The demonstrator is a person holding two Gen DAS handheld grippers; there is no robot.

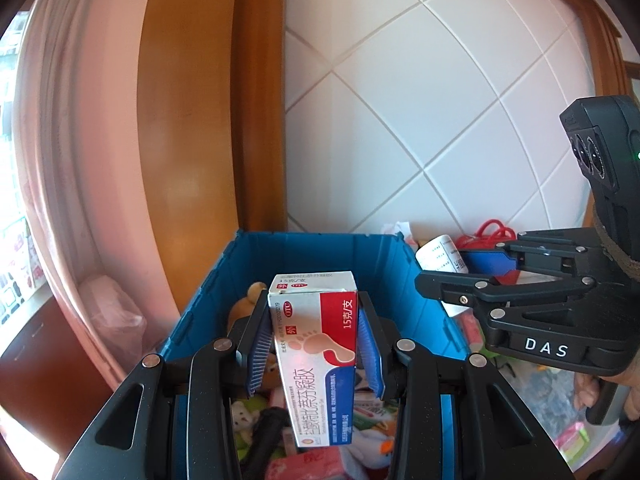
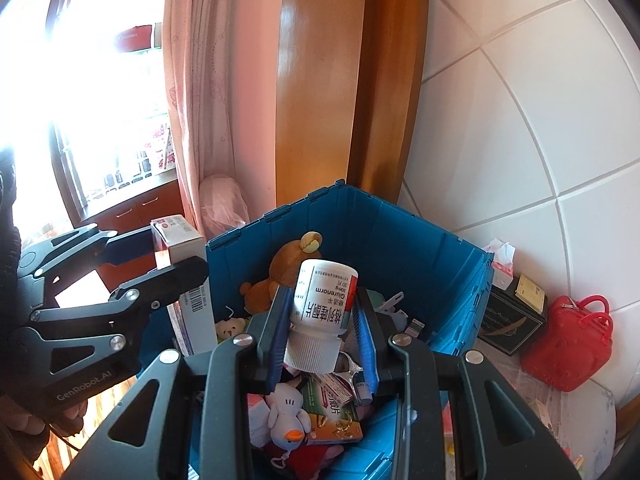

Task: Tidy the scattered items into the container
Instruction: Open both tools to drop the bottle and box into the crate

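My left gripper [image 1: 314, 320] is shut on a white, red and blue medicine box [image 1: 320, 360] with a foot picture, held above the open blue crate [image 1: 304, 252]. My right gripper [image 2: 322, 300] is shut on a white pill bottle [image 2: 320, 304], its ribbed cap toward the camera, also over the blue crate [image 2: 400, 232]. Each gripper shows in the other's view: the right gripper [image 1: 456, 264] with the bottle [image 1: 438, 256], the left gripper [image 2: 176, 252] with the box [image 2: 182, 240]. Inside the crate lie a brown bear [image 2: 292, 264], a white duck plush [image 2: 288, 412] and medicine boxes [image 2: 332, 412].
To the right of the crate stand a red bag [image 2: 572, 340], a black box [image 2: 512, 320] and a tissue pack [image 2: 500, 260] against the white tiled wall [image 2: 540, 140]. A wooden door frame [image 2: 320, 100] and a pink curtain [image 2: 208, 100] rise behind the crate.
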